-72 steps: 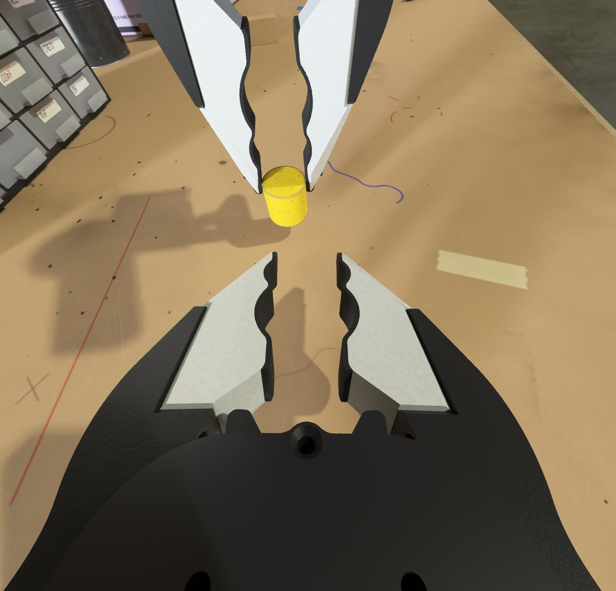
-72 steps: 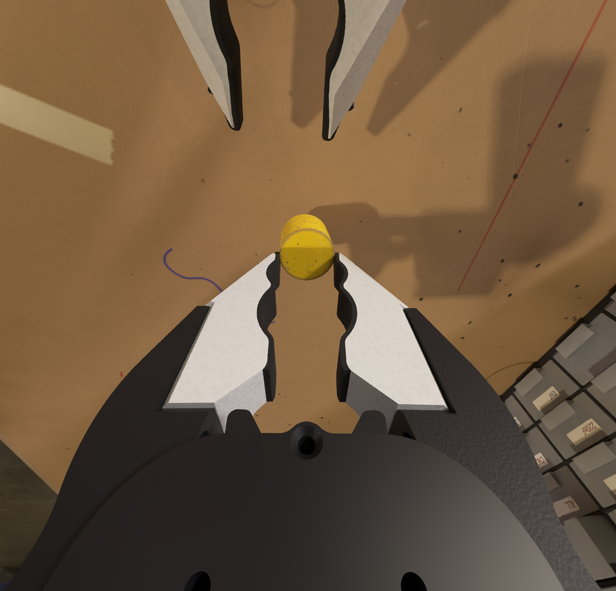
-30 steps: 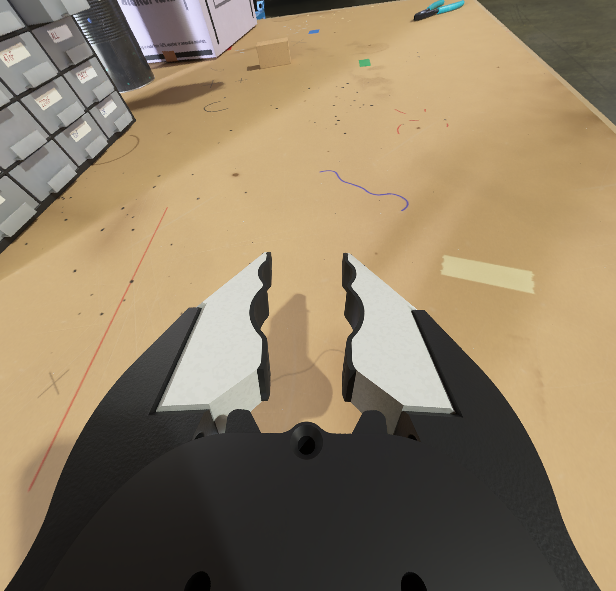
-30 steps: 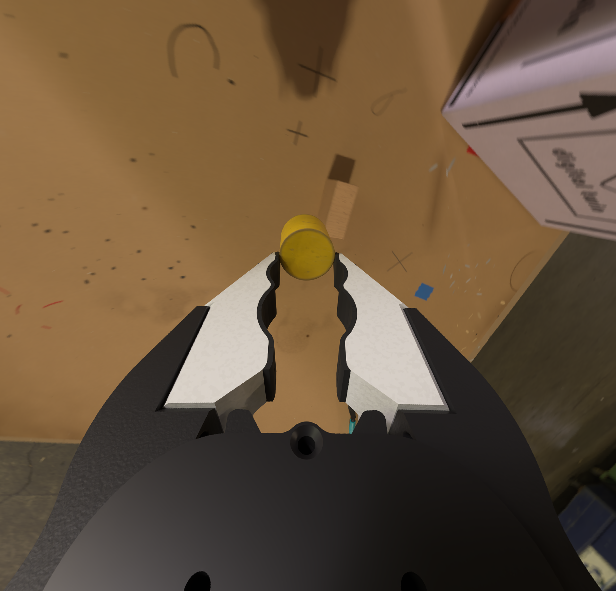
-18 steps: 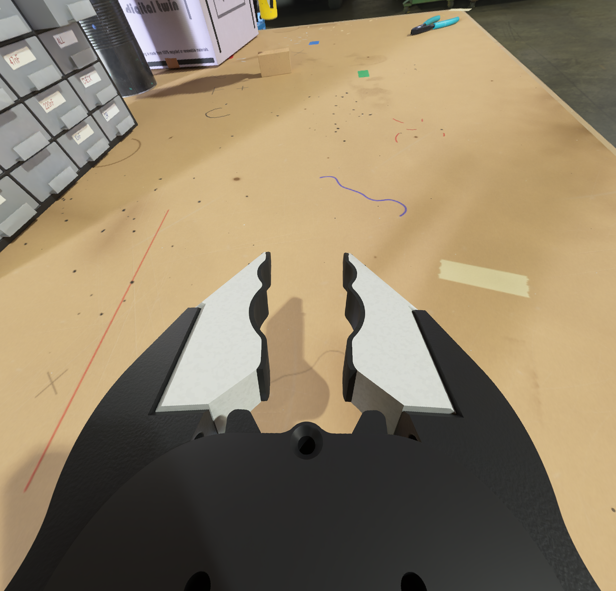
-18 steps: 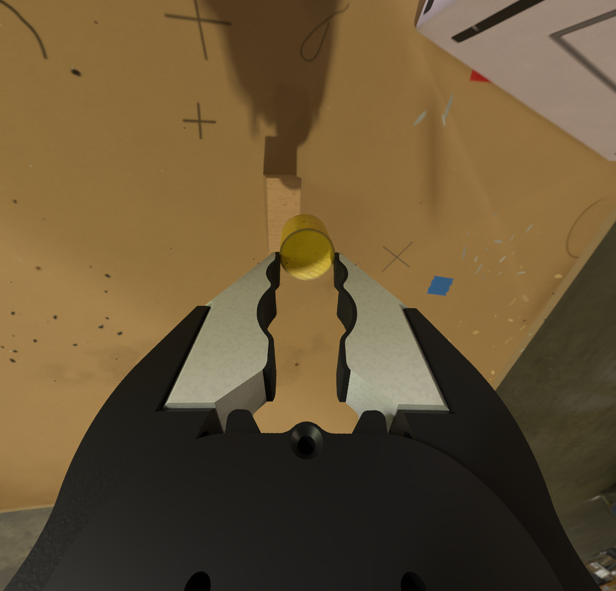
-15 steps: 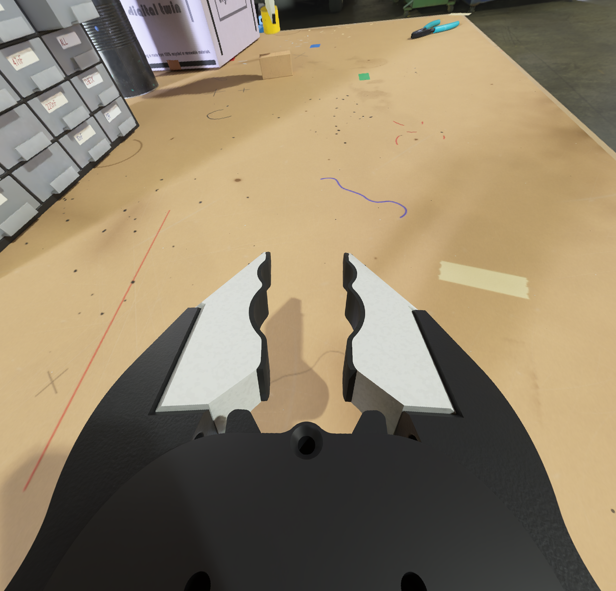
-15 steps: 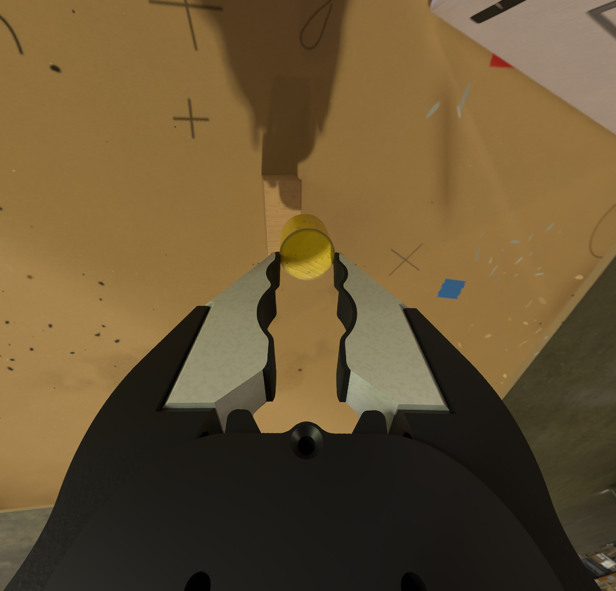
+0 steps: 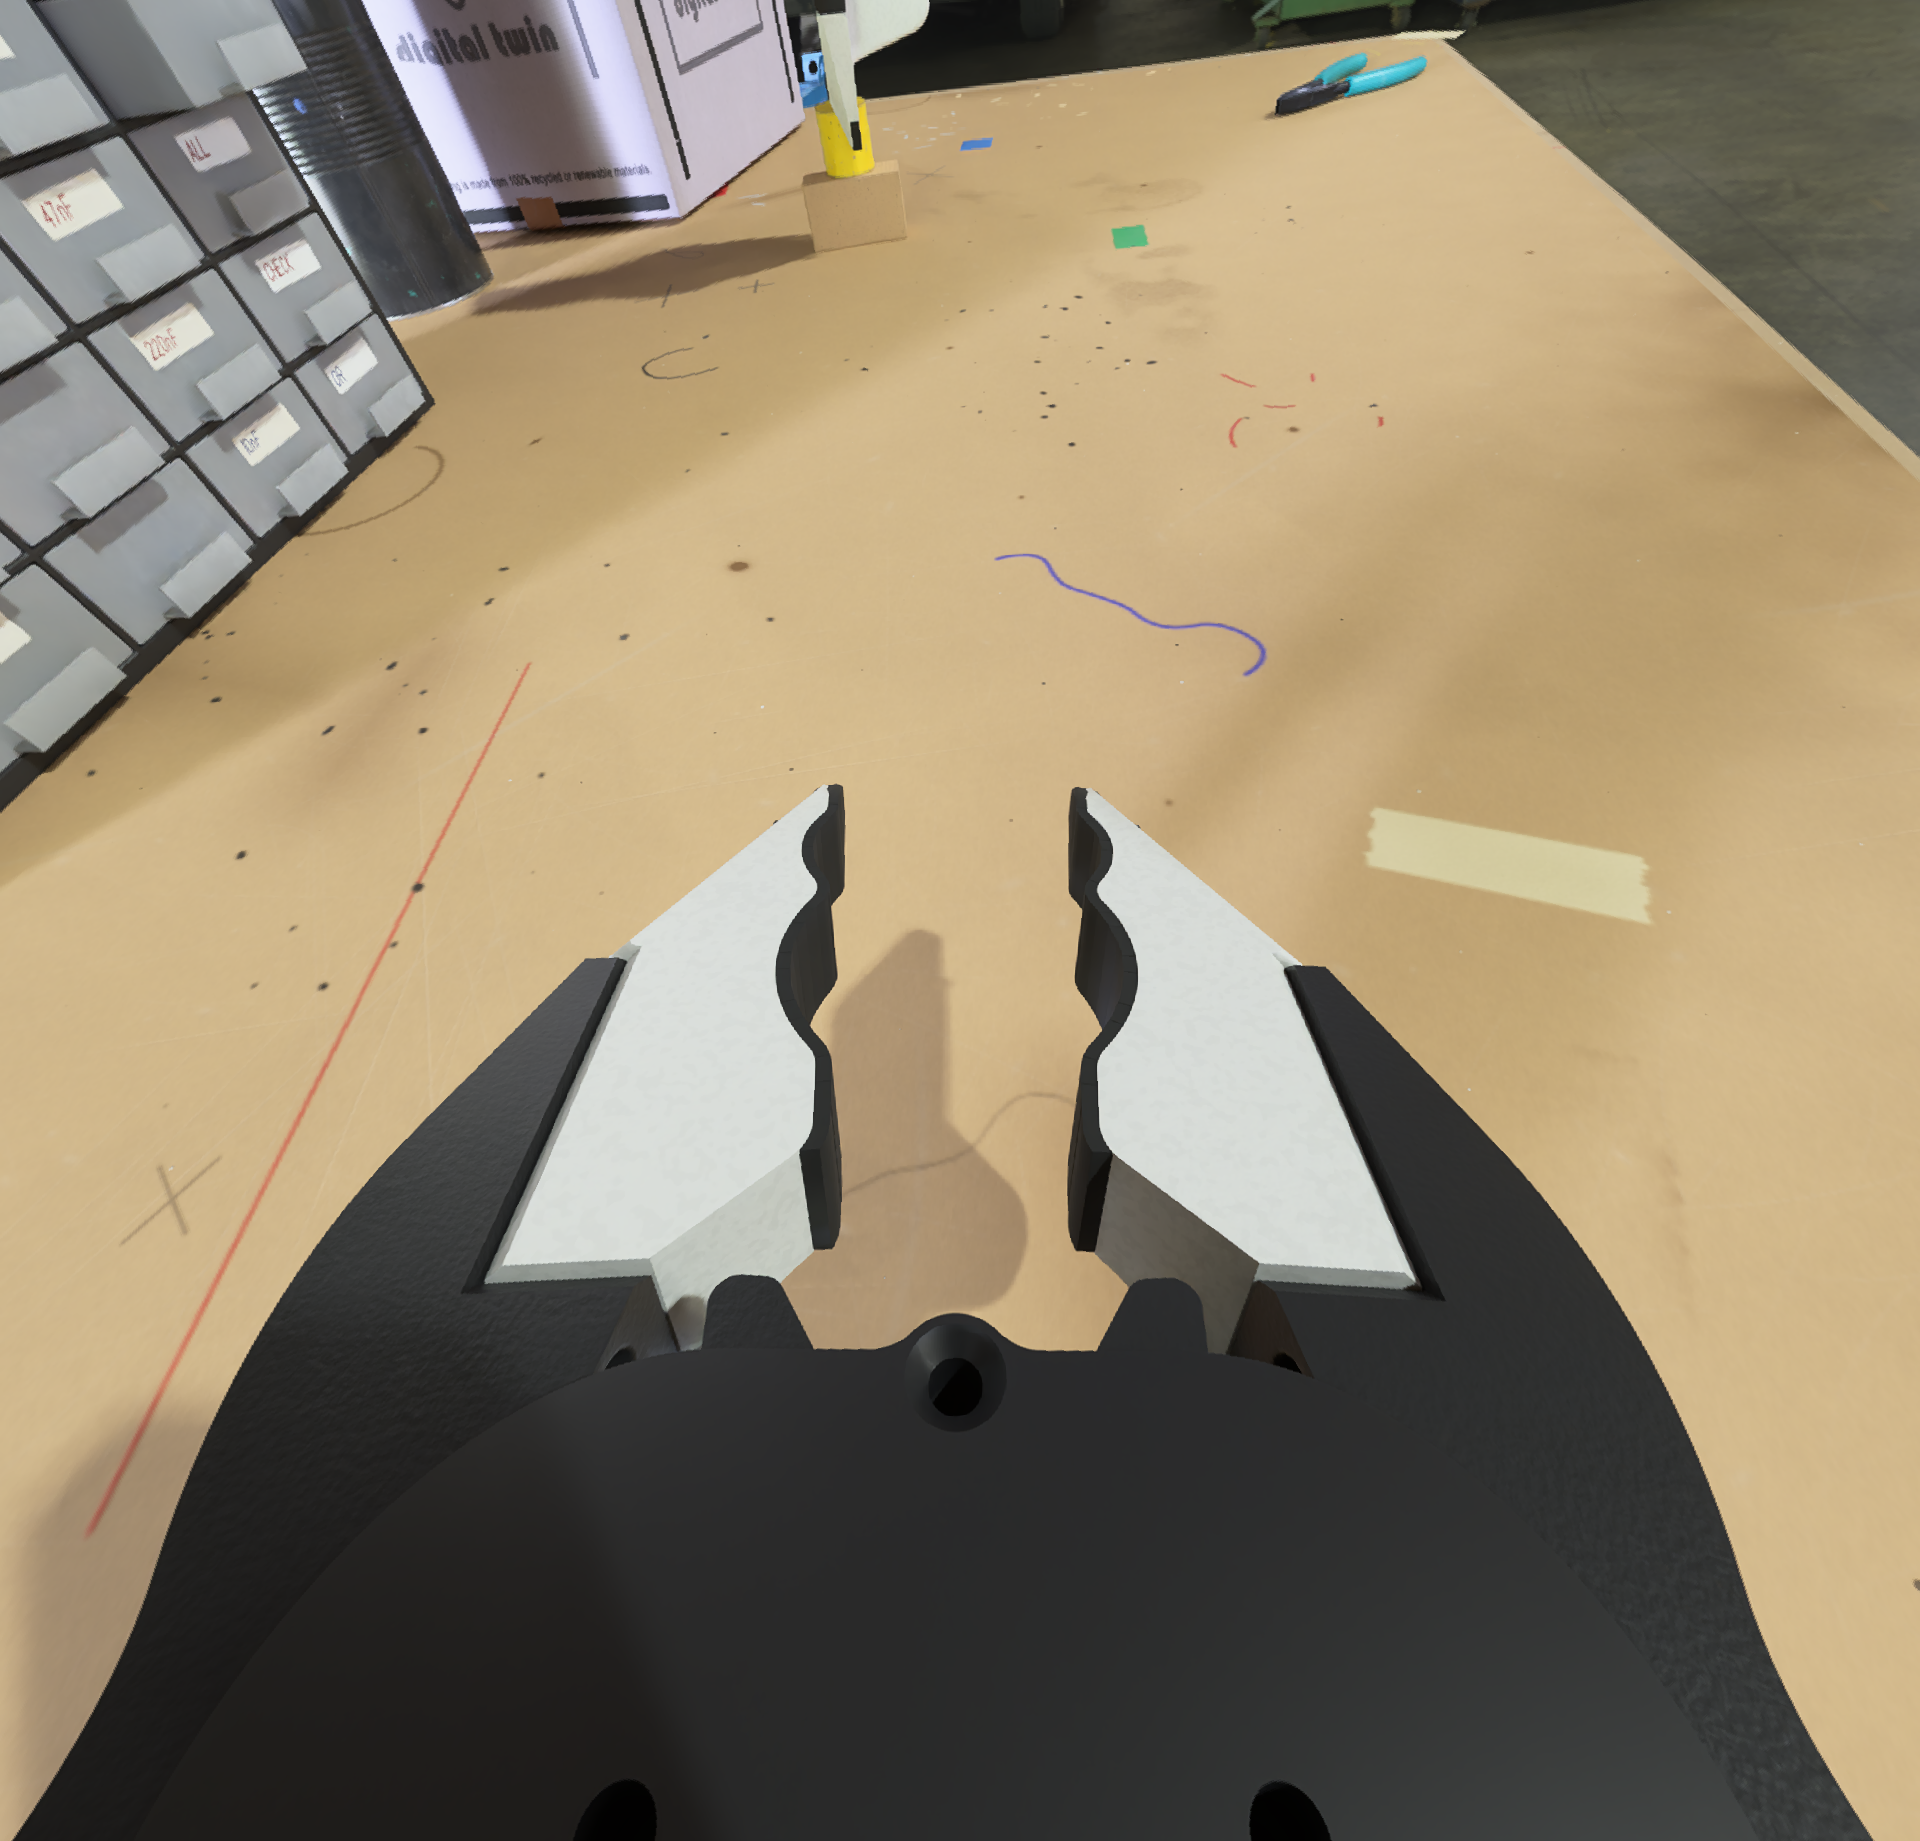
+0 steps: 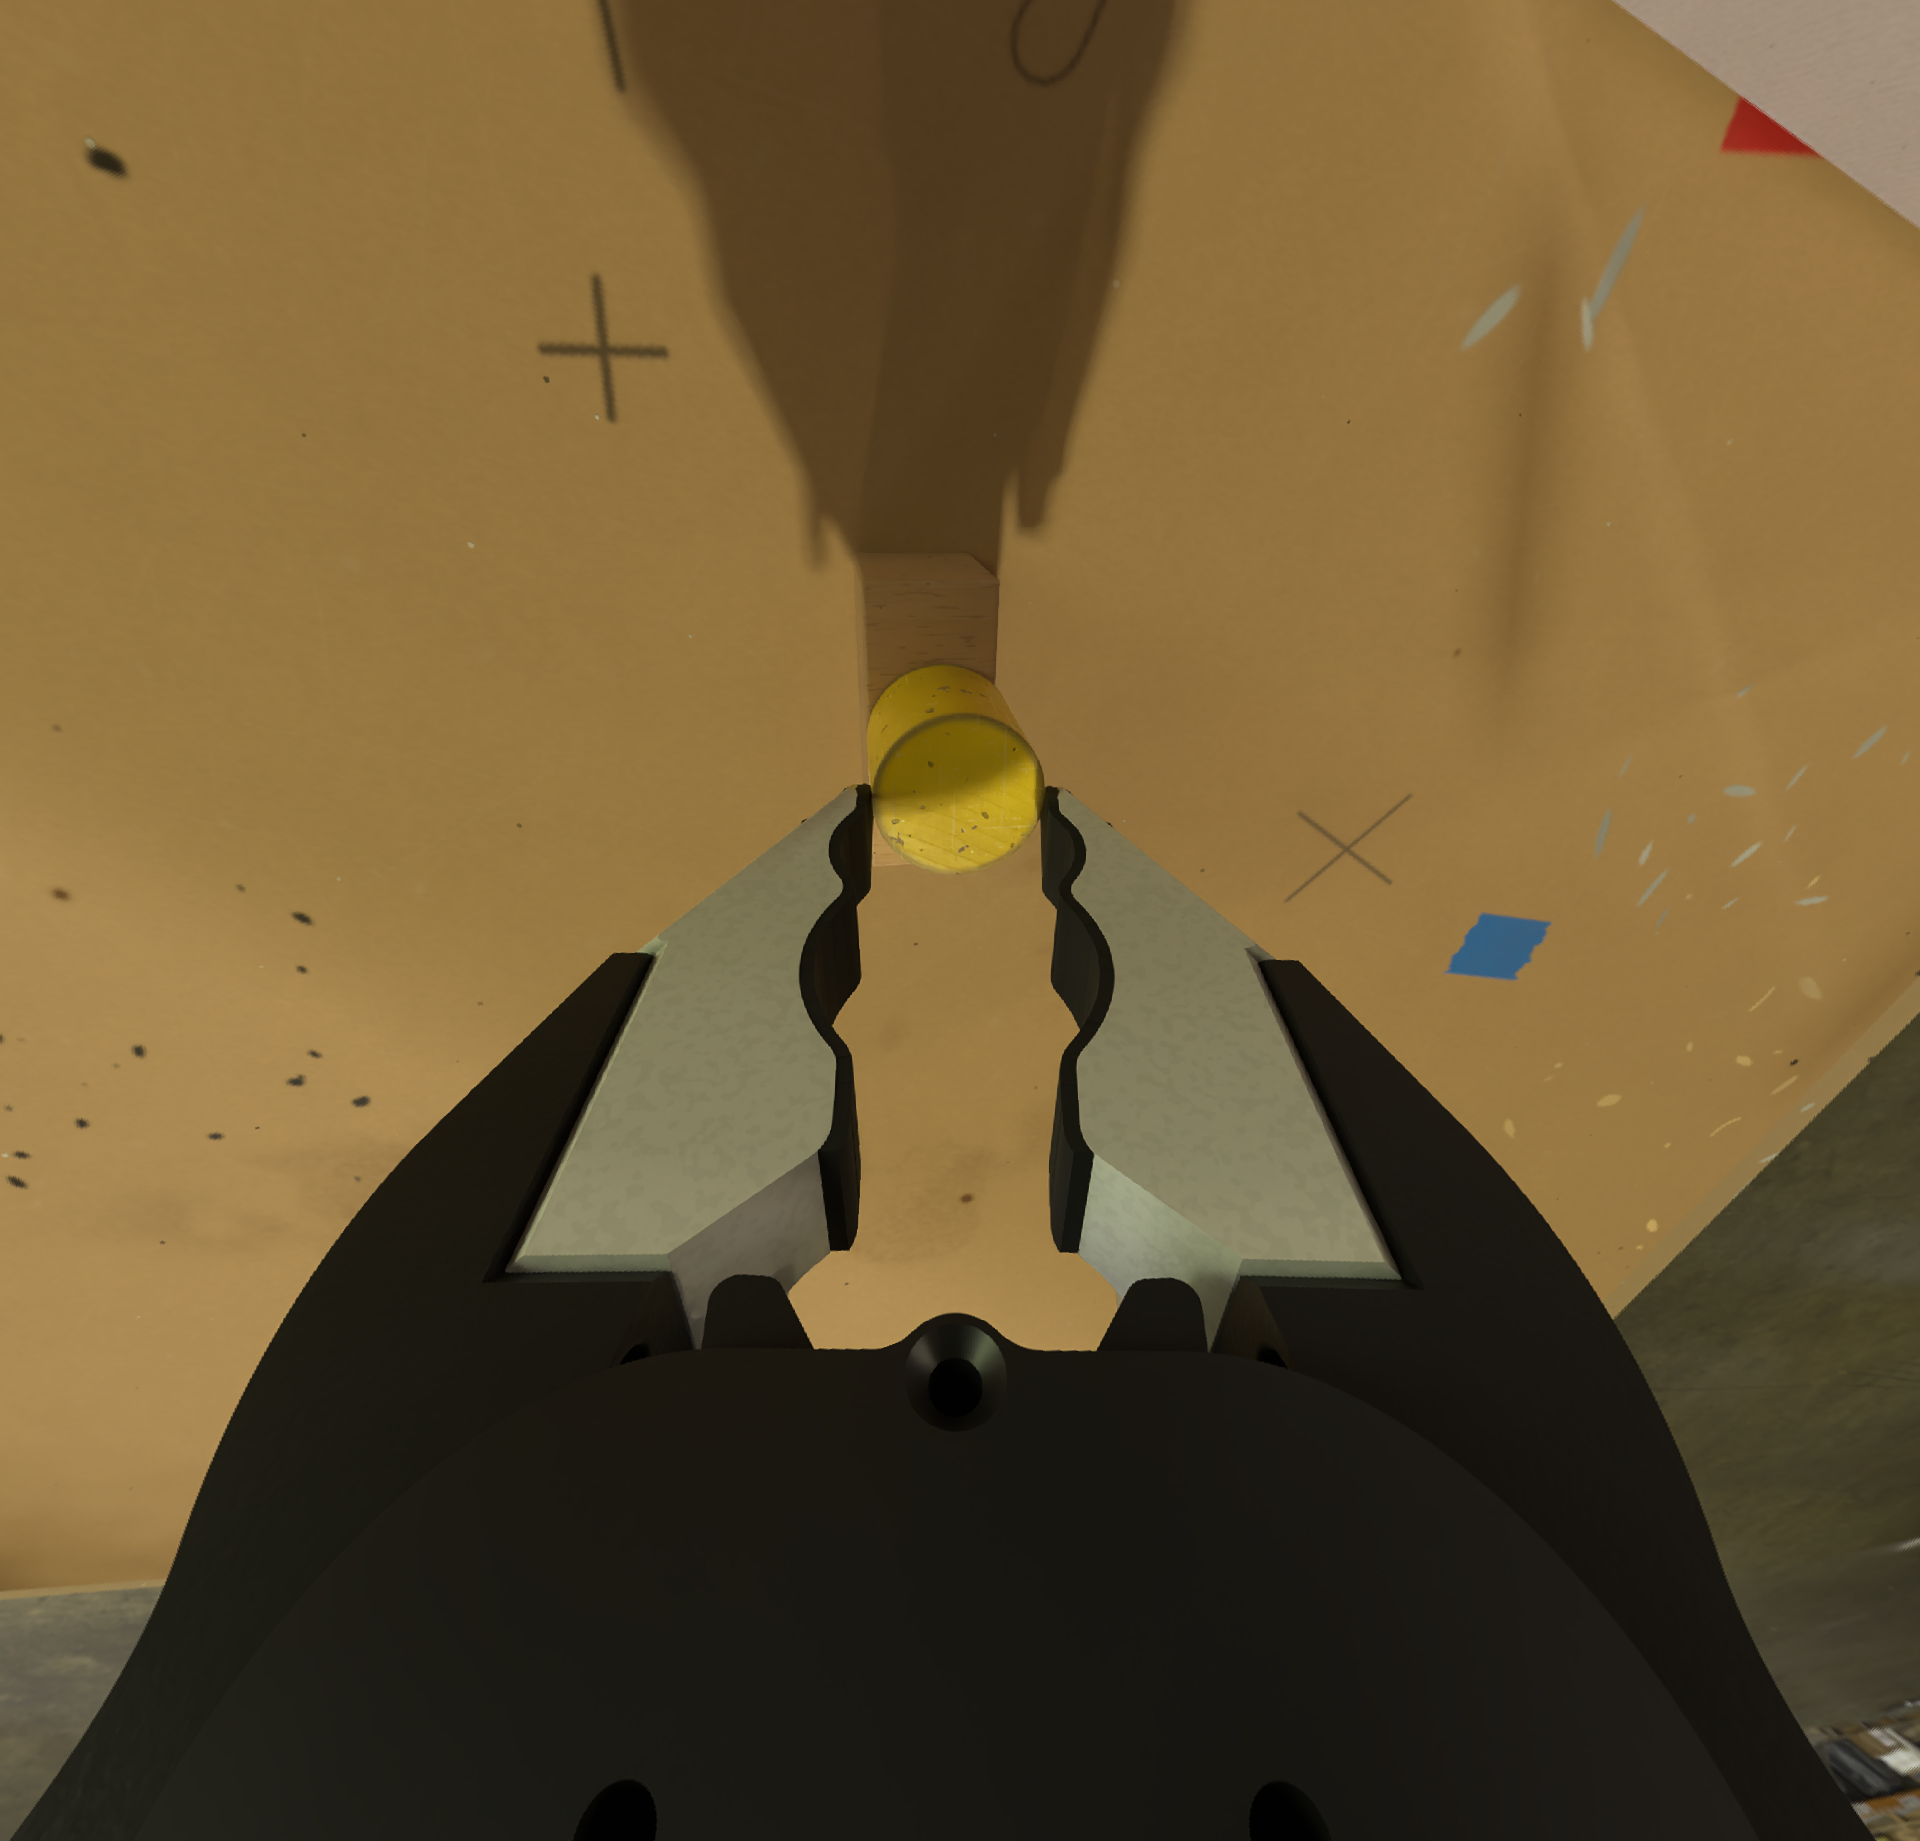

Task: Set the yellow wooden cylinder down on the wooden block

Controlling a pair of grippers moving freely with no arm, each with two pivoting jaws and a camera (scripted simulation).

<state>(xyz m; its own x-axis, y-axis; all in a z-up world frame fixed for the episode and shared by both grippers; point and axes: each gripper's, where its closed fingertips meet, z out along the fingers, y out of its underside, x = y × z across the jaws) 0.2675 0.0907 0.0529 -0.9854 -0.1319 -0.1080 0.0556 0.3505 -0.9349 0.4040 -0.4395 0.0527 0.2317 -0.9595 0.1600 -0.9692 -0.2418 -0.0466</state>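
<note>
Workbench [image 9: 1351, 565] with a white printed carton [image 9: 582, 56] and grey drawer cabinet [image 9: 156, 337] carrying handwritten tags, both cut off by the frame. Left gripper [image 9: 956, 804] spread, empty. Right gripper [image 10: 954, 804] pinches yellow wooden cylinder [image 10: 956, 773], now lower, seemingly touching wooden block [image 9: 854, 207]; cylinder hides most of the block's top.

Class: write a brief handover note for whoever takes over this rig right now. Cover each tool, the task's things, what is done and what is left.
Right tool: shut on the yellow cylinder, directly over the wooden block, at or just above its top.
Left tool: open, empty, low over the table, far from the block.
Done: cylinder picked up and carried to the block.
Left: seat it if needed, open the right tool, back off.
</note>
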